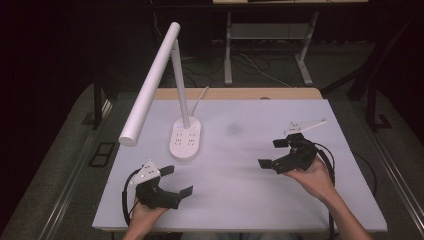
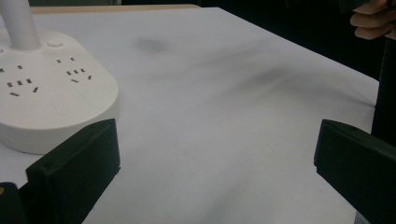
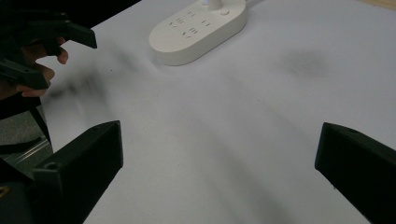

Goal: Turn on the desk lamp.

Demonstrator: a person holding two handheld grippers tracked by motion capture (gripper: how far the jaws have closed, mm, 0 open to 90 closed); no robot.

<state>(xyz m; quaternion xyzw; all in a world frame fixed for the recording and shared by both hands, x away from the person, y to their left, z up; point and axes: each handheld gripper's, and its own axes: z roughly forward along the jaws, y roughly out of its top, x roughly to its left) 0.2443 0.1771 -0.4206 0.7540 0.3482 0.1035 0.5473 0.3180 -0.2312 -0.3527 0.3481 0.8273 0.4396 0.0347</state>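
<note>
1. Two handheld grippers hover over a white table (image 1: pixel 300 200), both aimed toward a white desk lamp (image 1: pixel 186 140) that stands upright at the far left of the tabletop, its oval base dotted with sockets and buttons.
2. The left gripper (image 1: pixel 179 181) sits just in front of the lamp base, jaws spread wide and empty; the right gripper (image 1: pixel 275 153) is well to the right of the lamp, jaws likewise wide, gripping nothing.
3. Risk — the lamp's long head (image 1: pixel 150 85) overhangs the base toward the left gripper, so a careless rise could knock it and tip the lamp.
4. Risk — a jaw landing on the base's sockets rather than a button would likely shove the lamp across the smooth table.
</note>
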